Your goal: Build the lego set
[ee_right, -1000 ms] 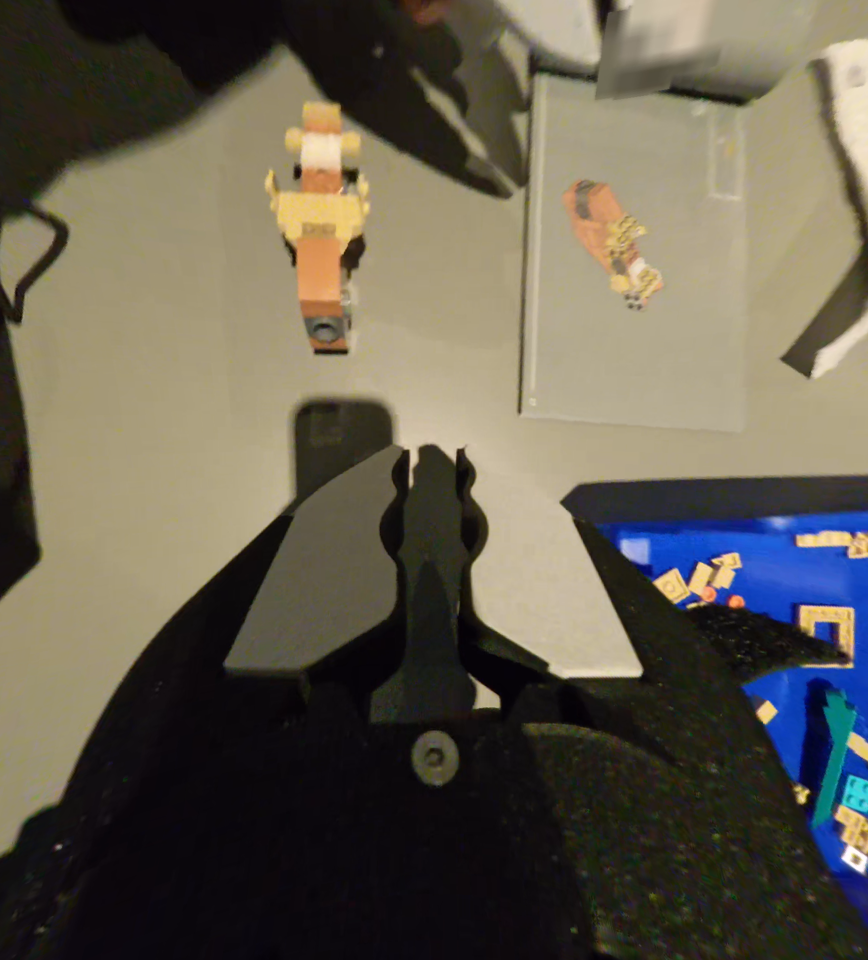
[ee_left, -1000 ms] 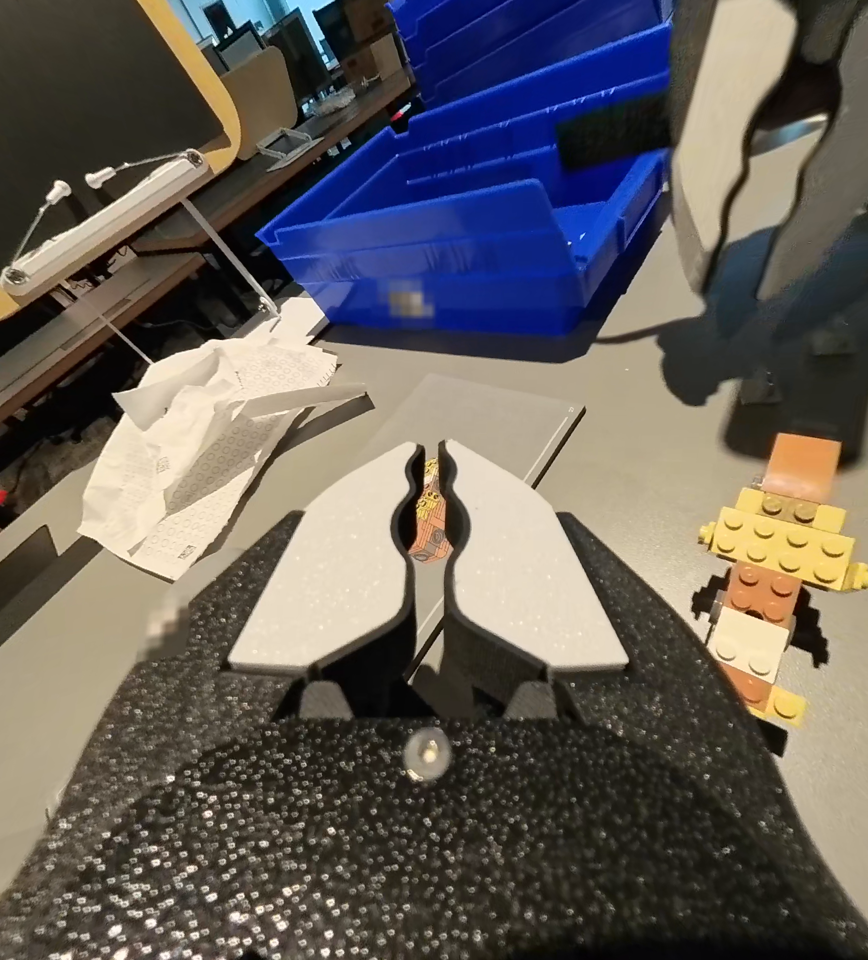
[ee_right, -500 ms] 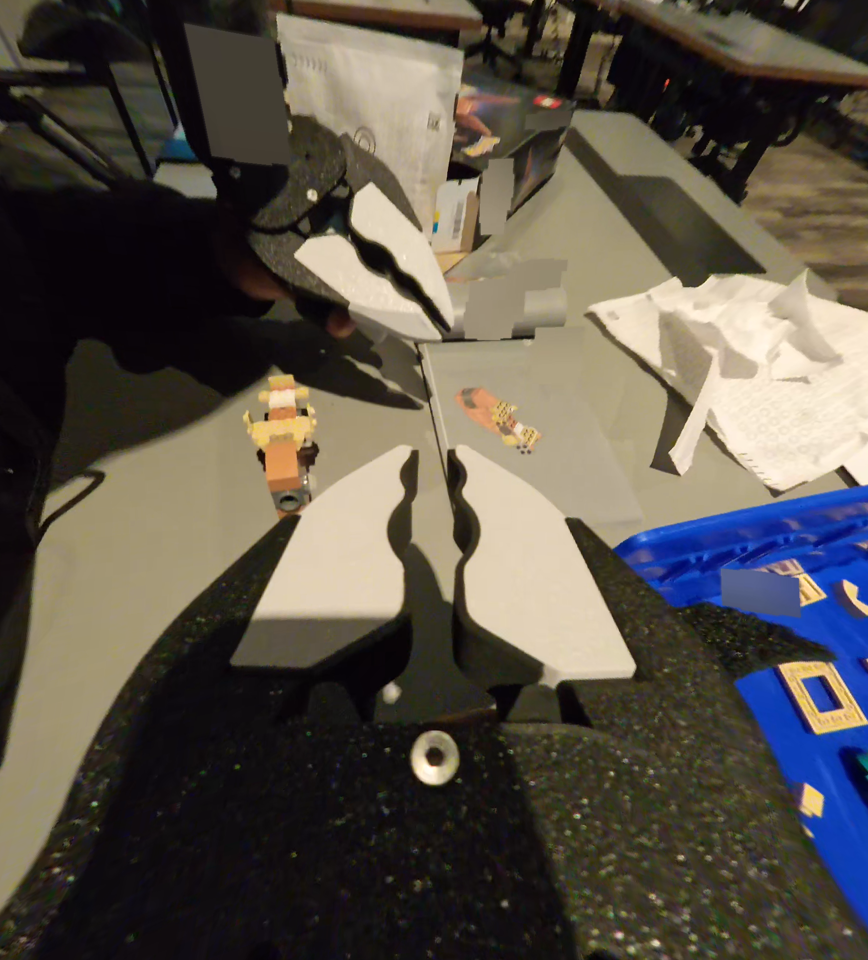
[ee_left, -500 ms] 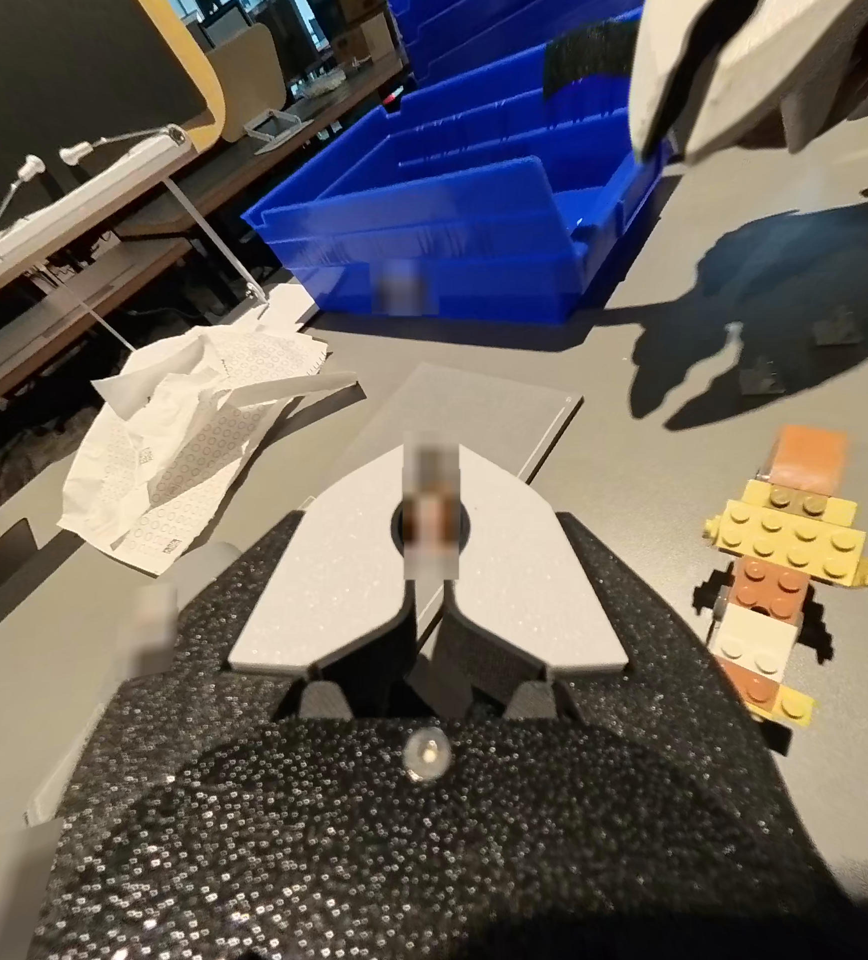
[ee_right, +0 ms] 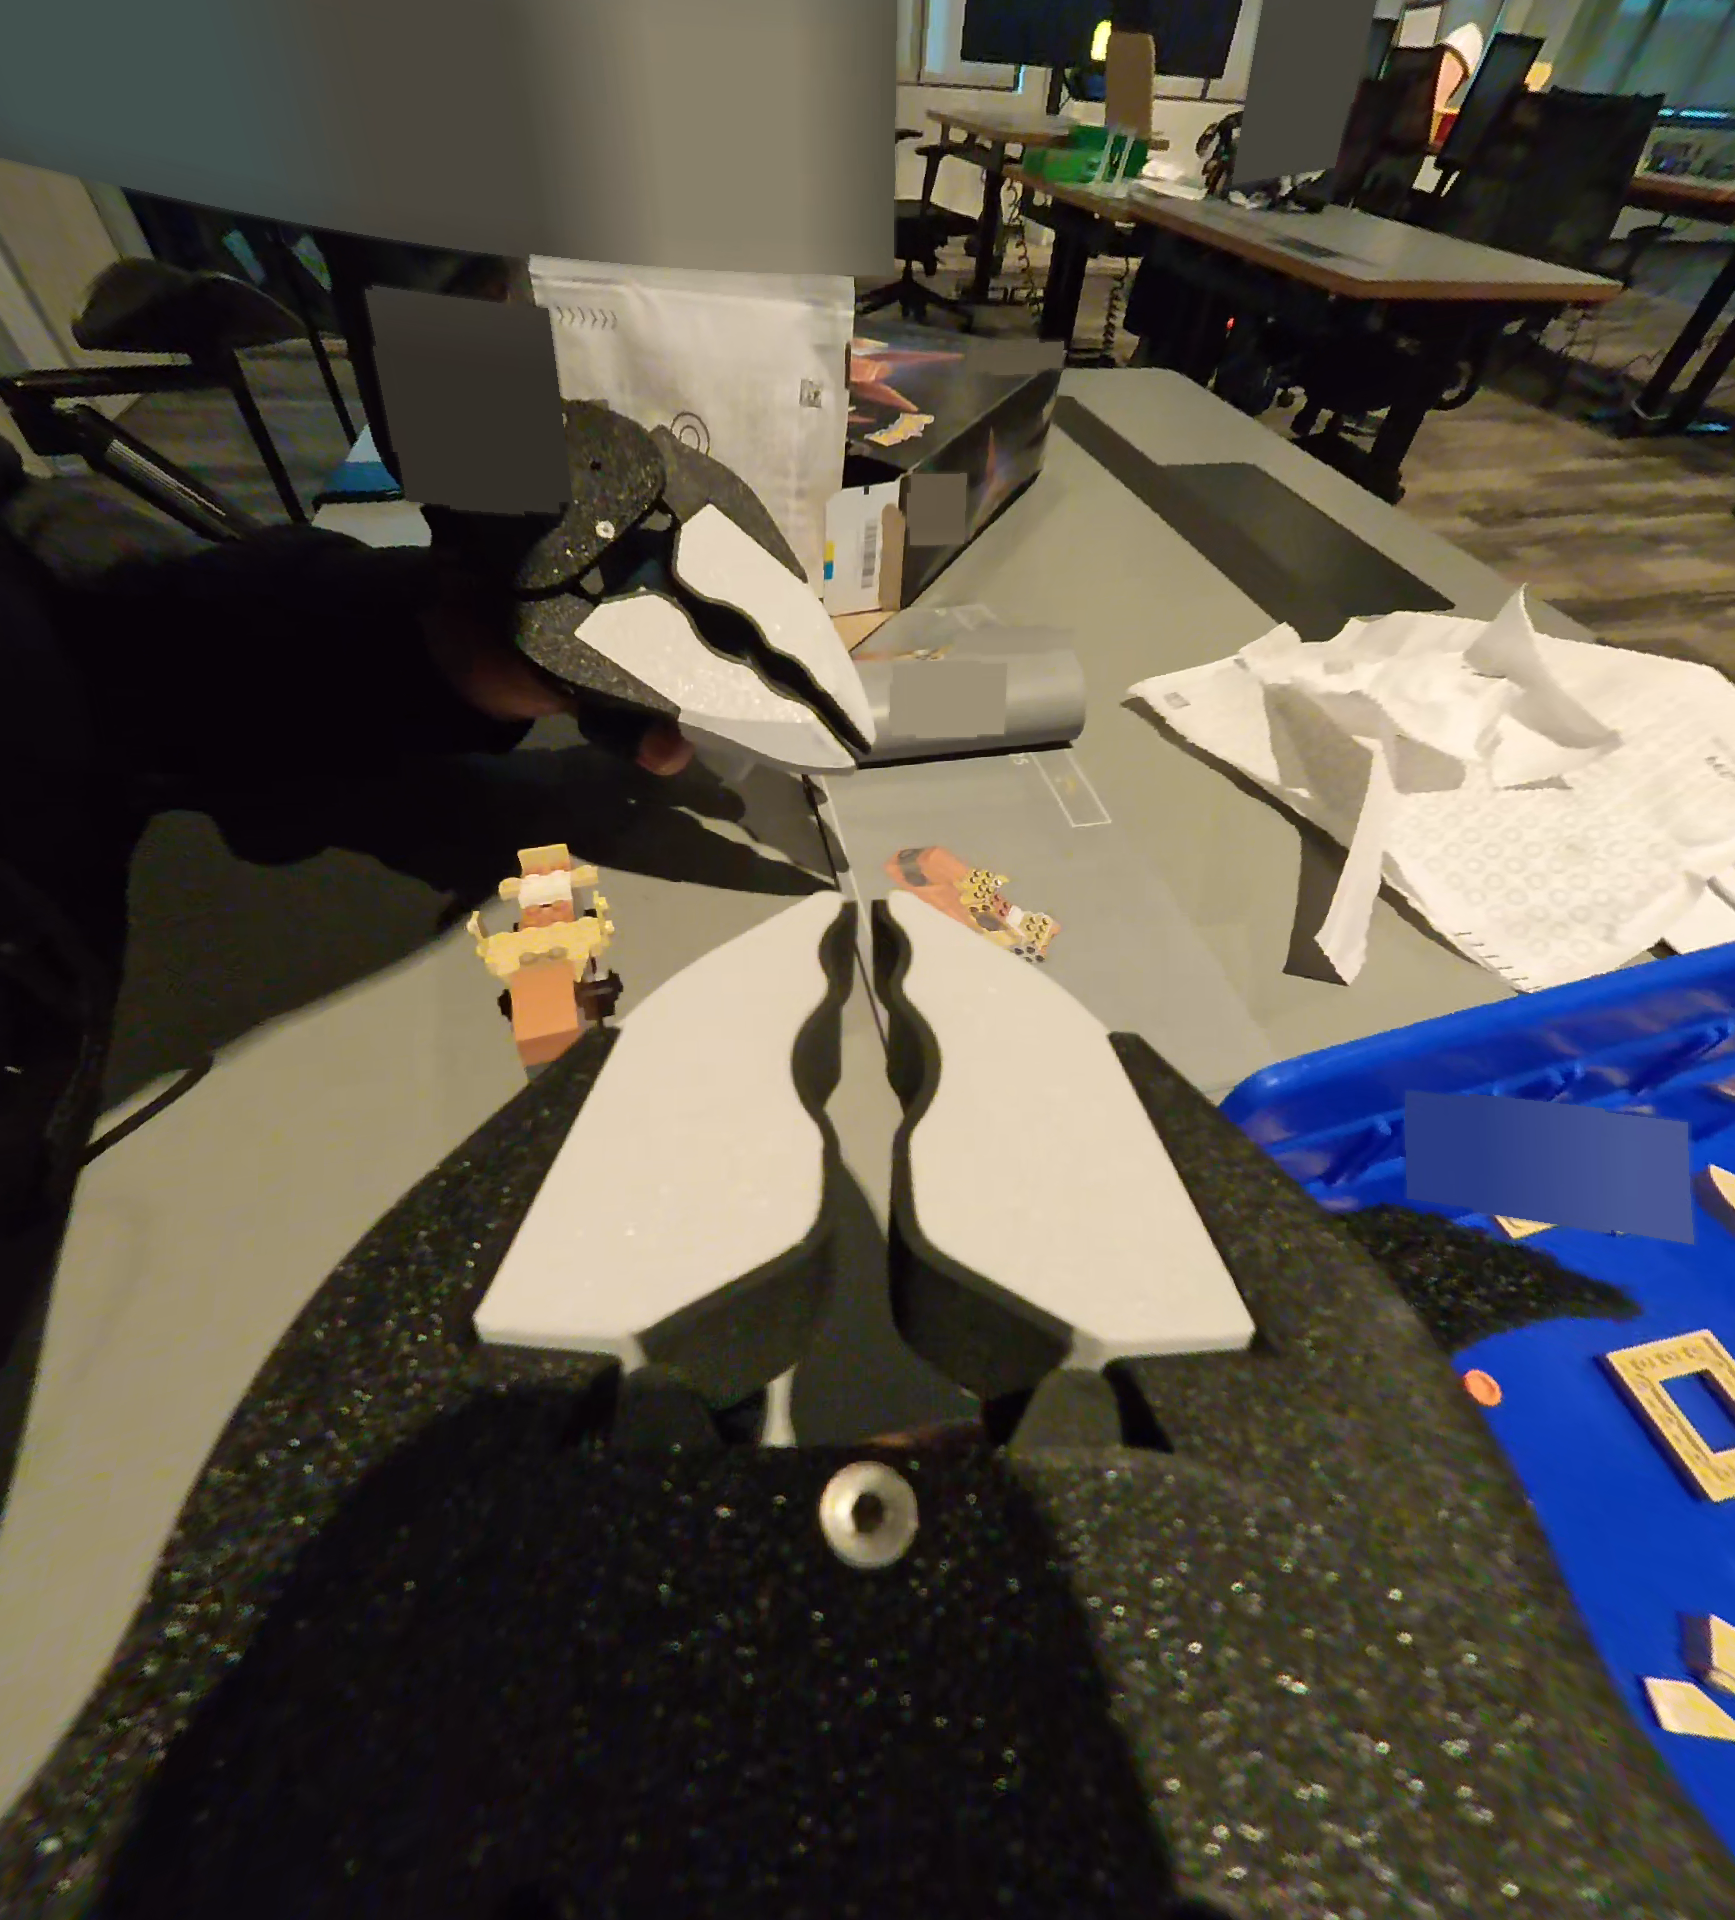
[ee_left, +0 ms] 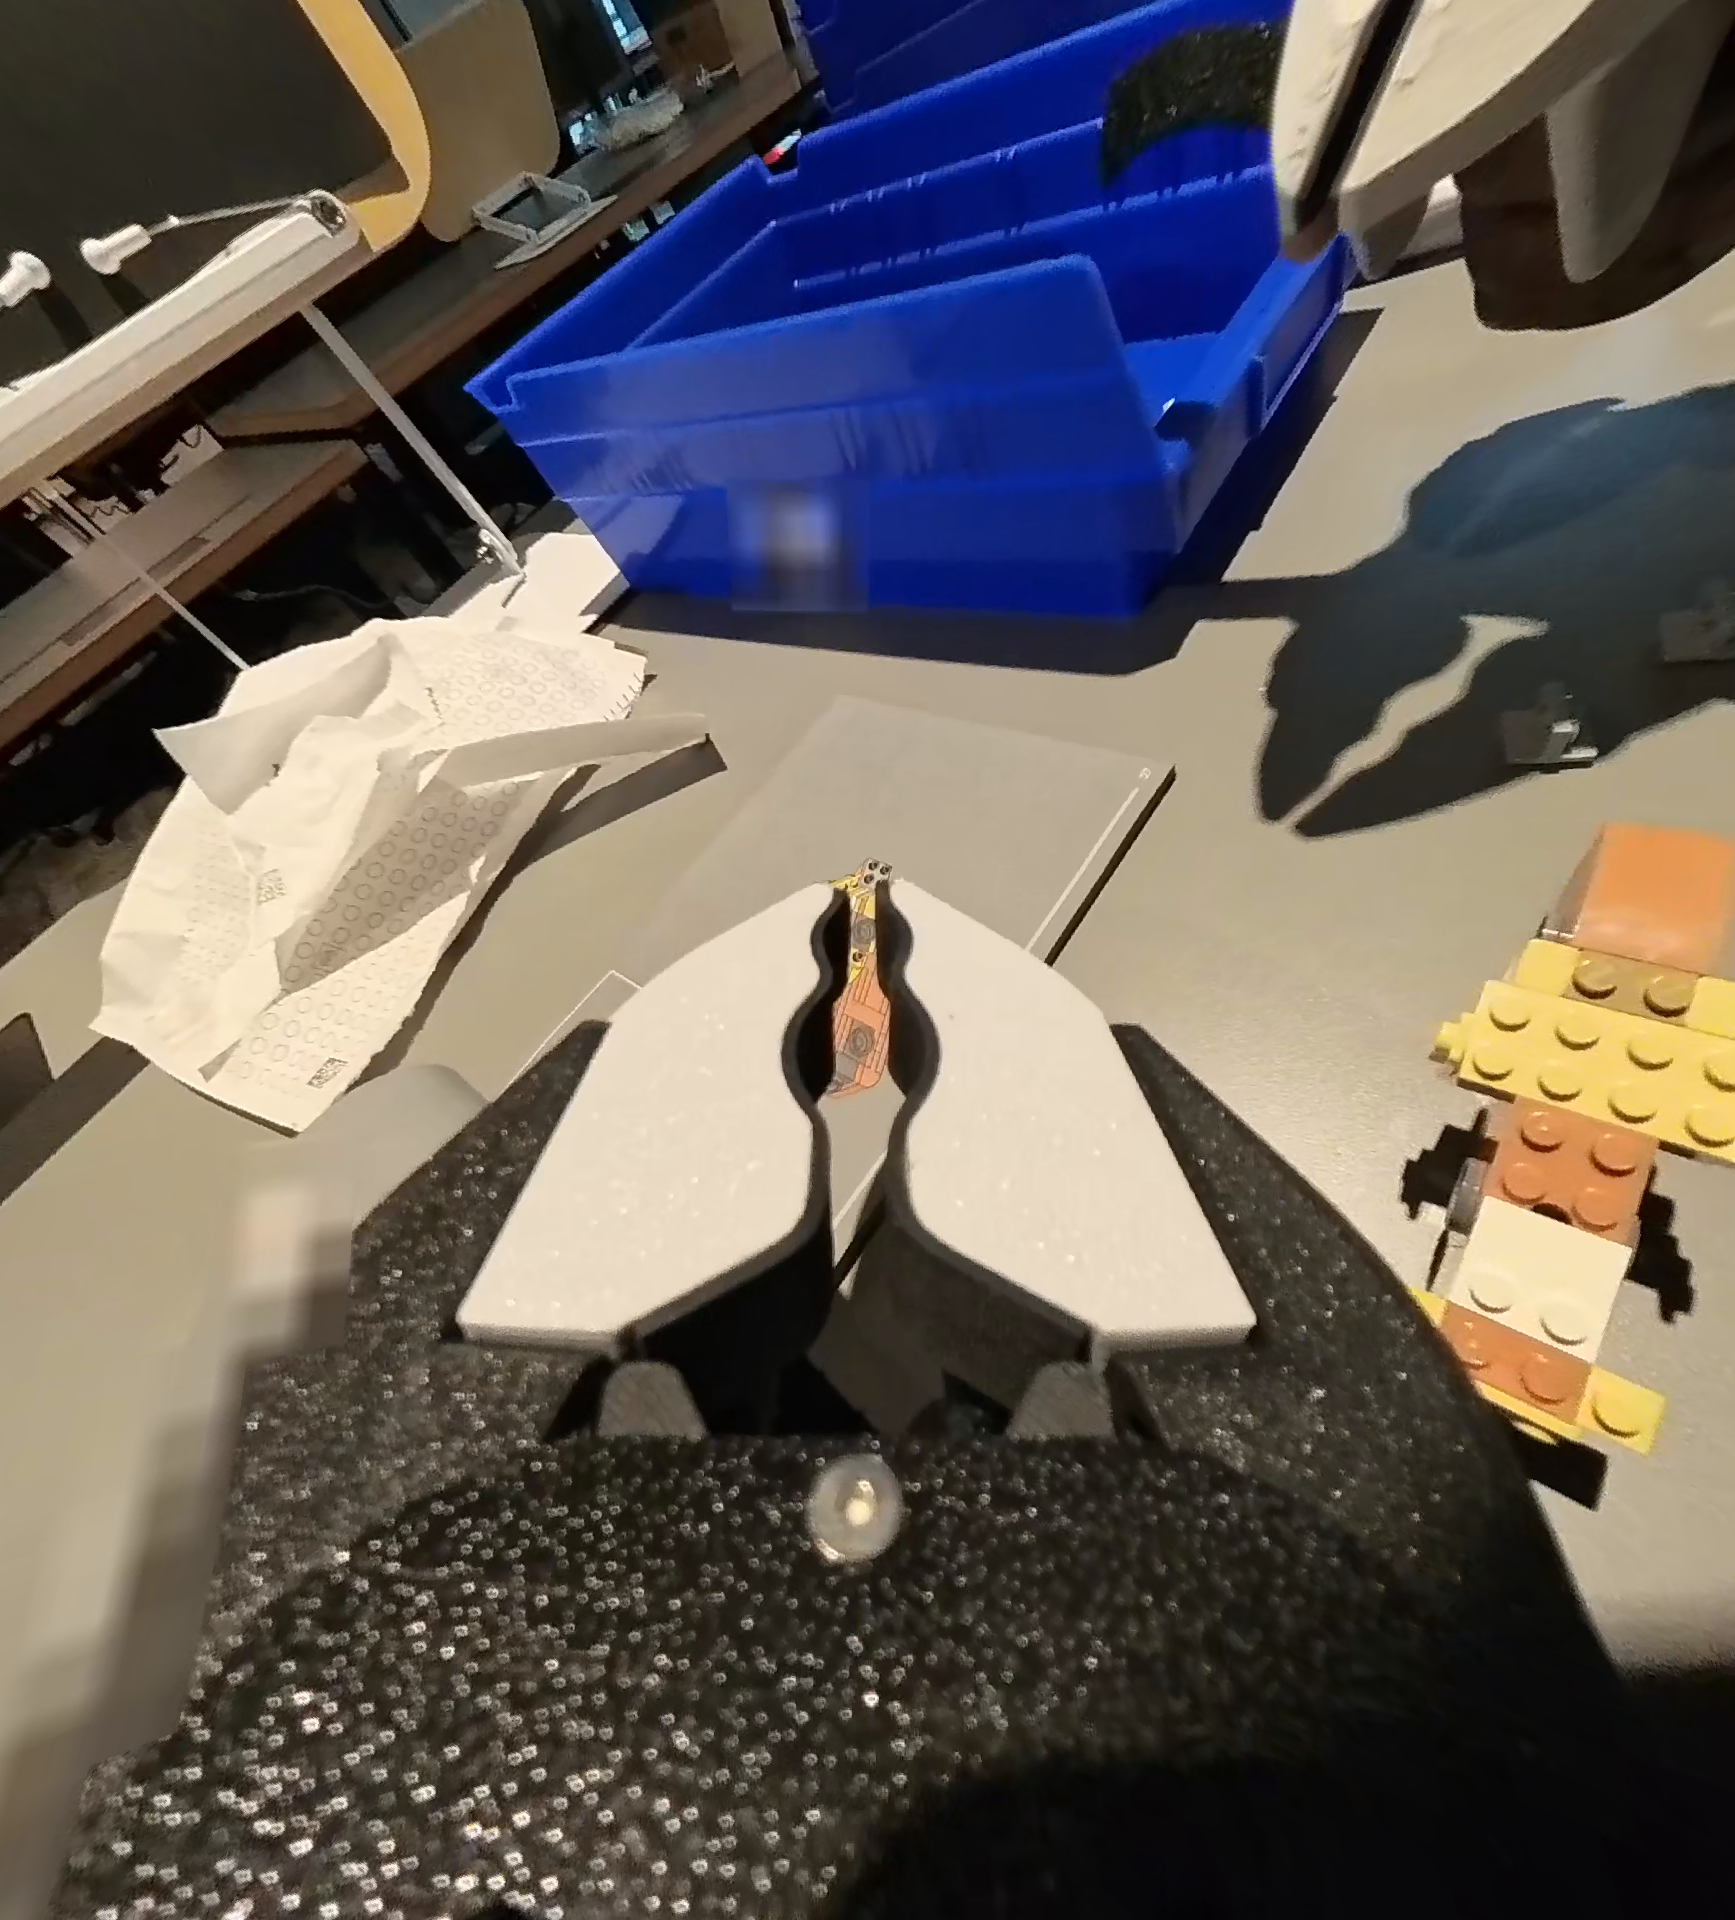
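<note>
A partly built lego model (ee_left: 1590, 1174) of tan, brown, orange and white bricks lies on the grey table to the right of my left gripper (ee_left: 871, 894). The left gripper is shut and empty, and hovers over a grey instruction booklet (ee_left: 956, 800) whose printed picture shows through the finger gap. My right gripper (ee_right: 864, 912) is shut and empty, held above the table. In its view the model (ee_right: 546, 956) sits just left of the fingertips and the booklet (ee_right: 956, 821) just beyond them. The left gripper (ee_right: 842, 727) shows farther off, and the right gripper (ee_left: 1362, 125) shows at the top right of the left wrist view.
Blue bins (ee_left: 894, 416) stand behind the booklet. A blue tray (ee_right: 1362, 1081) with several loose tan pieces is at my right. Crumpled white paper bags (ee_right: 1517, 790) lie beside the booklet. A dark set box (ee_right: 956, 436) is at the far end. Two small dark pieces (ee_left: 1554, 732) lie on the table. My hands' fingertips stand some 12 cm from each other.
My right gripper rose and tilted from looking straight down at the table to looking across it. In the left wrist view it moved up and away. The left gripper barely moved.
</note>
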Demonstrator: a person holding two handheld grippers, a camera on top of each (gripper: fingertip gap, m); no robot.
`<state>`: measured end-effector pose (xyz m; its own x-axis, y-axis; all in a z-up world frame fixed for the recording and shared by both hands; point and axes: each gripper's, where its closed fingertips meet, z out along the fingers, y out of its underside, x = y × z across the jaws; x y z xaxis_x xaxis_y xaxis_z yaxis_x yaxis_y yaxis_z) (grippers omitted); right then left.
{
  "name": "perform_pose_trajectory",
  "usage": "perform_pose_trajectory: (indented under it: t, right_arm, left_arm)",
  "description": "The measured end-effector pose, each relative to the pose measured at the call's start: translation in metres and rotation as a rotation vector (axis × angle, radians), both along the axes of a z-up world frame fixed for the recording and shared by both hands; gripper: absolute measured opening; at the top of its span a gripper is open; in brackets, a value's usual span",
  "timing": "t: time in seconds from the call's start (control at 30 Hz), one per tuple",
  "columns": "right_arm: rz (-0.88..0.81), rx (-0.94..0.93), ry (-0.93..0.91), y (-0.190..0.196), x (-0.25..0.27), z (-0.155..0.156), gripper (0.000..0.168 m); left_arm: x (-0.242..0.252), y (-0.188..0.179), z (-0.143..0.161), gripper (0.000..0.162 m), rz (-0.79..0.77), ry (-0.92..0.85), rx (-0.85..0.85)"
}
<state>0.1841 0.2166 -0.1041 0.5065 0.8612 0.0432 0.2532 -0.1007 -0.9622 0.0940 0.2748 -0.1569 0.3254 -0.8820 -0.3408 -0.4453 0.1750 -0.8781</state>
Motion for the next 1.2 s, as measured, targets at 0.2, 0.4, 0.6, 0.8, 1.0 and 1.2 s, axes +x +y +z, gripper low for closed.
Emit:
perform_pose_trajectory:
  t: [0.2, 0.4, 0.6, 0.8, 1.0, 1.2]
  right_arm:
    - [0.0, 0.016, 0.012, 0.001, 0.001, 0.005, 0.0]
    - [-0.023, 0.048, 0.011, 0.004, 0.007, 0.015, 0.0]
    - [-0.144, 0.12, -0.094, 0.017, 0.044, 0.028, 0.0]
    - [-0.312, 0.179, -0.451, 0.047, 0.112, 0.035, 0.0]
    - [-0.067, 0.136, -0.814, 0.082, 0.149, 0.021, 0.001]
    - [0.277, -0.01, -0.937, 0.1, 0.147, -0.02, 0.0]
  left_arm:
    - [-0.001, 0.001, 0.0, 0.004, 0.003, 0.002, 0.0]
    - [-0.001, 0.001, 0.0, 0.004, 0.004, 0.002, 0.001]
    - [0.001, -0.001, -0.001, 0.004, -0.002, 0.006, 0.001]
    - [0.003, -0.003, -0.004, 0.004, -0.007, 0.017, 0.001]
    - [0.002, -0.001, -0.006, 0.004, 0.0, 0.03, 0.01]
    - [0.0, 0.001, -0.005, 0.004, 0.011, 0.031, 0.021]
